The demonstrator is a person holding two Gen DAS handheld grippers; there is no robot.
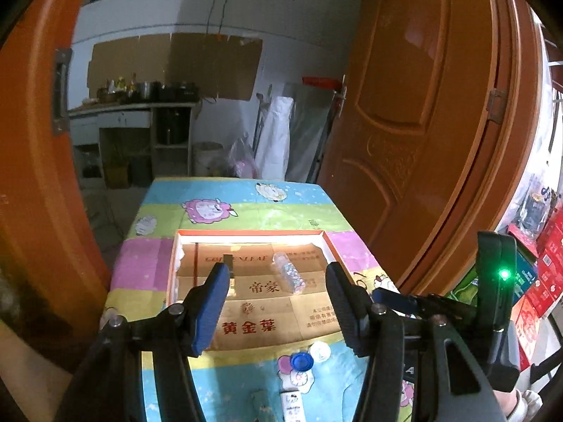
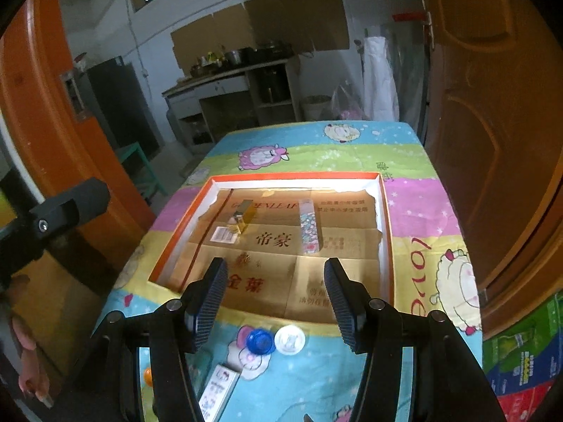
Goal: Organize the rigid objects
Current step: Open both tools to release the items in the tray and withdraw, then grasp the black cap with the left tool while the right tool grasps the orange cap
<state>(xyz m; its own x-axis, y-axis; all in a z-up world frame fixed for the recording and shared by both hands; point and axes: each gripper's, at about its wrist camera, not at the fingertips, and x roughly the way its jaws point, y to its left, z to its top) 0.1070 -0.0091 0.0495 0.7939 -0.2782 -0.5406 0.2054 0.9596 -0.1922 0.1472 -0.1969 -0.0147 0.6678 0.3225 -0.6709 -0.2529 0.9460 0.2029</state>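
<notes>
Right tool point(image 2: 274, 295) gapes empty; patterned tube point(image 2: 309, 227) lies lengthwise, pointing away.

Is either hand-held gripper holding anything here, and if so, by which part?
Nothing is held. The left hand-held gripper and right hand-held gripper both stand open and empty above the box.

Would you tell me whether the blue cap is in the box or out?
Out: the blue cap lies on the cloth before the box.
</notes>
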